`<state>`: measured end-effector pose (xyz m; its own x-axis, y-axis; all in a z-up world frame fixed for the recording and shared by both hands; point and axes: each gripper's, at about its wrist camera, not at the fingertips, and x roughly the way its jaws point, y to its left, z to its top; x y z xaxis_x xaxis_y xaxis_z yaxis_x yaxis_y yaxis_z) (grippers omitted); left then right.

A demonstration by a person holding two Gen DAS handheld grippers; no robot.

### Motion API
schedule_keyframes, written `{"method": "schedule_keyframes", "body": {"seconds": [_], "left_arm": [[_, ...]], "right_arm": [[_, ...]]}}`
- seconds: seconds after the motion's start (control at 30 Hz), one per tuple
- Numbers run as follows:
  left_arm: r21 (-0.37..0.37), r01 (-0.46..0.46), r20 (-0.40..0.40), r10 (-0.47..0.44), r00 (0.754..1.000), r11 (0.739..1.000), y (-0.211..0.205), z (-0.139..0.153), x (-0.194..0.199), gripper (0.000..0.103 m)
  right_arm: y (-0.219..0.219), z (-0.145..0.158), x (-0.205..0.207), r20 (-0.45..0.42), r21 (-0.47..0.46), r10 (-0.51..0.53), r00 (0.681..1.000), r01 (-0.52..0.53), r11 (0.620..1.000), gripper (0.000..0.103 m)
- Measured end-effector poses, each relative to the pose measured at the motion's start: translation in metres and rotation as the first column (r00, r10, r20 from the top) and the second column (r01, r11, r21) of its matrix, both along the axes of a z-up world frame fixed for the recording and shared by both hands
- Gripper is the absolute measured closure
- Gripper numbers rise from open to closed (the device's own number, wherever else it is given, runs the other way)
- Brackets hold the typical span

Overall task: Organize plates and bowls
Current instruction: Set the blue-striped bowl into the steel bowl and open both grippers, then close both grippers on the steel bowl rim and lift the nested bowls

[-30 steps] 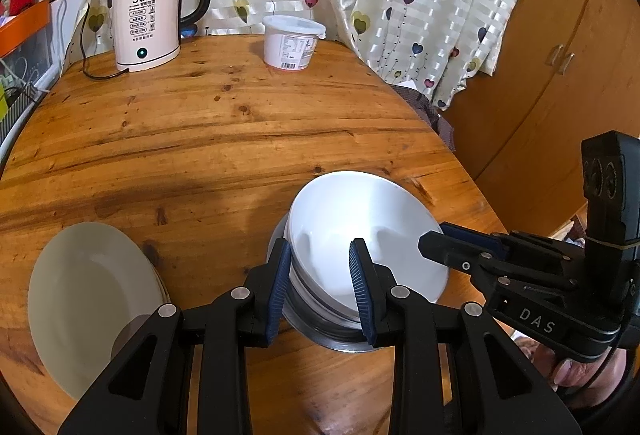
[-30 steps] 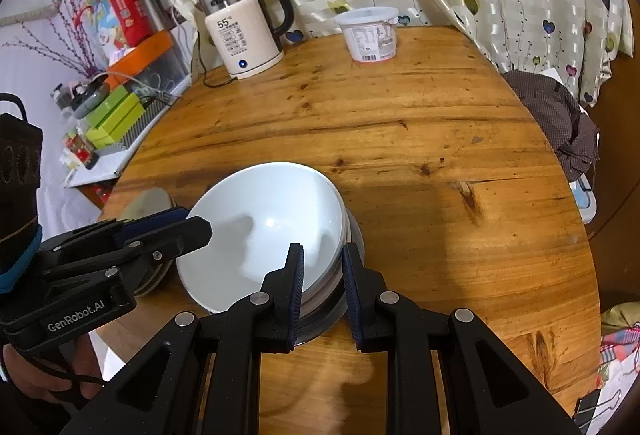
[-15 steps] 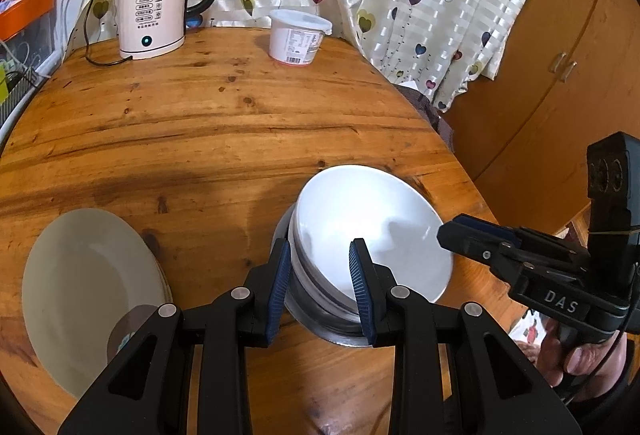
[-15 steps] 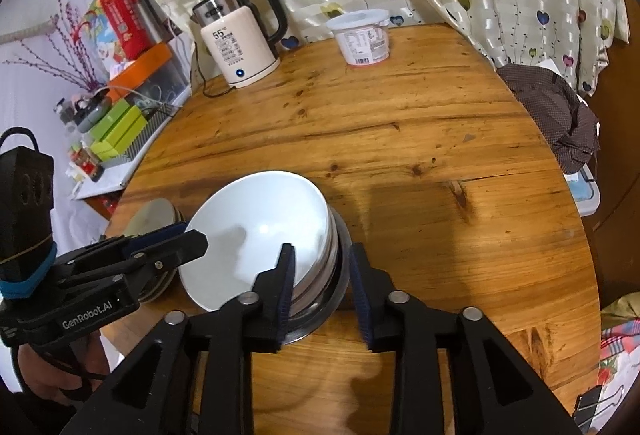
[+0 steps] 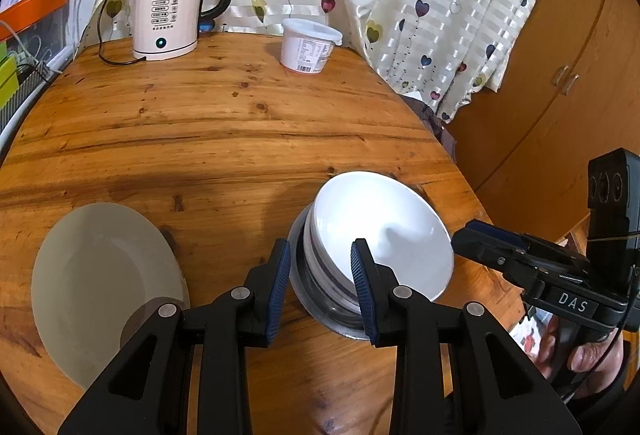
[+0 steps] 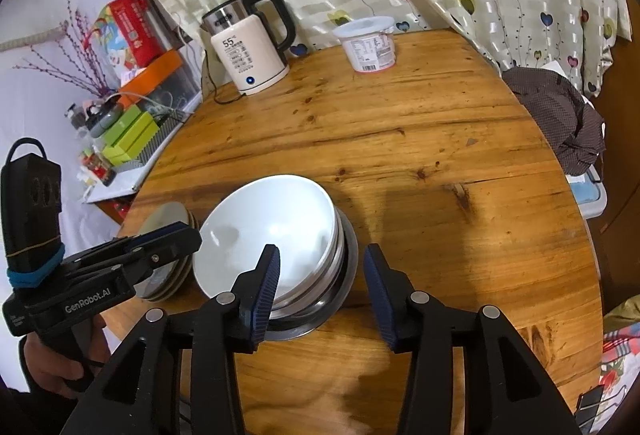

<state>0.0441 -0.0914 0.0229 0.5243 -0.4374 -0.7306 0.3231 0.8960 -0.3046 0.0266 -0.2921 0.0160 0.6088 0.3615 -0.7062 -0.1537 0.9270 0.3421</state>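
While my left tool (image 5: 320, 283) straddles the near rim of the white bowl (image 5: 380, 231), its jaws are easing apart and I can't tell whether the pads press it. That bowl sits tilted on nested bowls inside a steel bowl (image 5: 320, 309) on the surface (image 5: 224, 131), with the plate (image 5: 104, 287) apart to the left.

From the right wrist, my right tool (image 6: 320, 287) is opening, released, its pads clear of the stack's rim. I'd judge the stacking nearly done; only settling that top bowl level remains.
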Motion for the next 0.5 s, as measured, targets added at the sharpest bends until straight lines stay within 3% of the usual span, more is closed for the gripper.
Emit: {"method": "schedule_keyframes", "body": {"seconds": [0.5], "left_arm": [[-0.013, -0.033, -0.002, 0.033, 0.999, 0.999, 0.013, -0.002, -0.007, 0.070]], "right_arm": [[-0.004, 0.002, -0.009, -0.002, 0.042, 0.014, 1.000, -0.014, 0.999, 0.060]]}}
